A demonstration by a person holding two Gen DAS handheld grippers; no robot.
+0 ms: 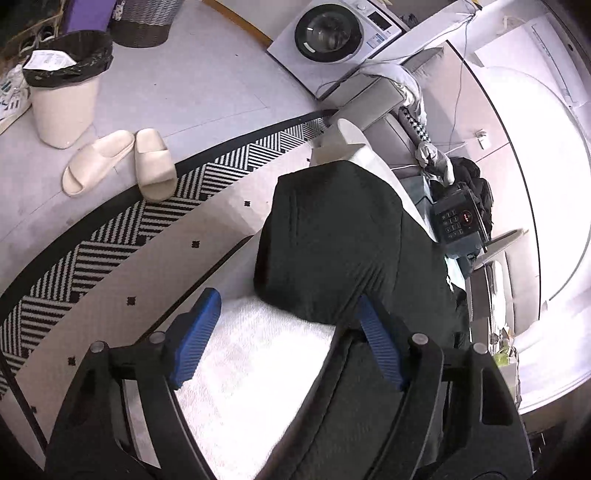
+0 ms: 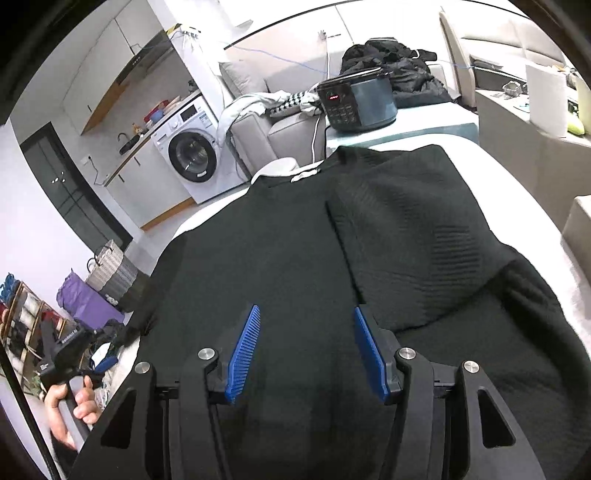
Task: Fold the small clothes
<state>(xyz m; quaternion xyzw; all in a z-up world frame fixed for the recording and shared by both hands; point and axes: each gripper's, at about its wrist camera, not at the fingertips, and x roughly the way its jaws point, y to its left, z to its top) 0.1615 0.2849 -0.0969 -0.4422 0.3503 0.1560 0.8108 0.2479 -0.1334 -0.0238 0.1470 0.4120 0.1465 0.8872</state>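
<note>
Left wrist: close above black sweater (image 1: 332,240), angled down toward floor.
Right wrist: close above sweater's middle, facing sofa.
Shared: sweater, washing machine (image 1: 332,33), cooker (image 2: 356,101).

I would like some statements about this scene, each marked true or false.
1. The black garment lies on a white towel. True.
2. The right gripper is clamped on the garment. False: it is open above it.
3. A washing machine stands in the background. True.
4. One slipper lies on the floor. False: two slippers lie side by side.
5. The left gripper is open. True.
</note>
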